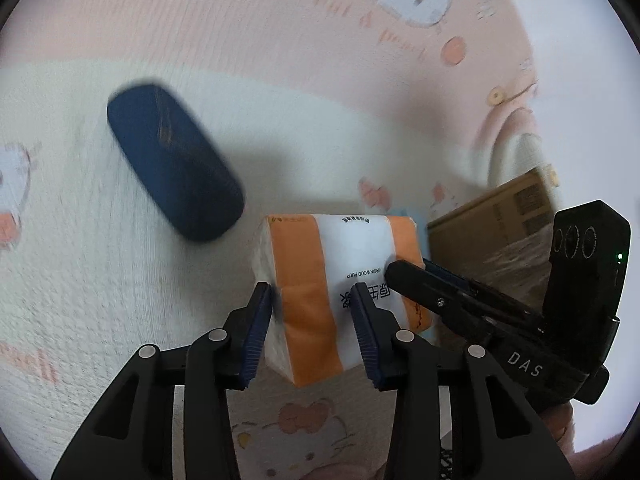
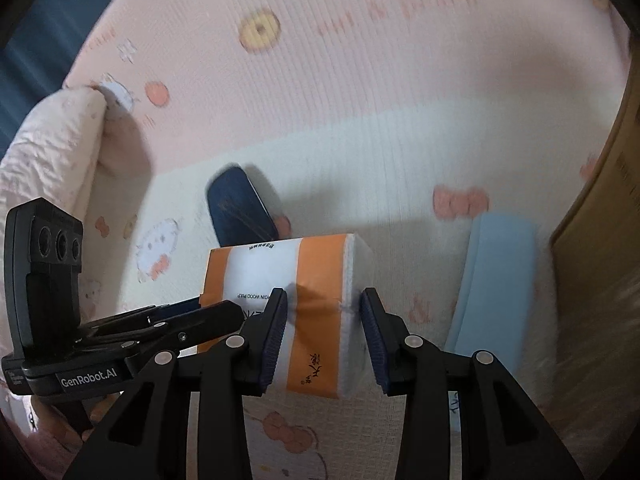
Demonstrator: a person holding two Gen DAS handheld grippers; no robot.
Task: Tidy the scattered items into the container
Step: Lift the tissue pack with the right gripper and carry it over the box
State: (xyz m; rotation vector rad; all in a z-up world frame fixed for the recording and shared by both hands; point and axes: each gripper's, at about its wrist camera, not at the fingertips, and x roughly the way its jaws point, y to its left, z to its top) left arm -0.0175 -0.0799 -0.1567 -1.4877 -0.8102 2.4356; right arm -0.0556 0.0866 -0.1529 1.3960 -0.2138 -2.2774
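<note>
Both tongs, left tongs (image 1: 312,334) and right tongs (image 2: 324,338), pinched the orange tissue pack (image 1: 340,280) above the bed. Cardboard box (image 1: 500,220) sat at three o'clock; carrying it there seemed next.

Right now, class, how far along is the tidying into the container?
Done: nothing visibly; the cardboard box's inside is hidden. In hand: the tissue pack, pinched by the left gripper and right gripper, off the mat. Left: the dark blue case and the light blue item, both on the mat.
</note>
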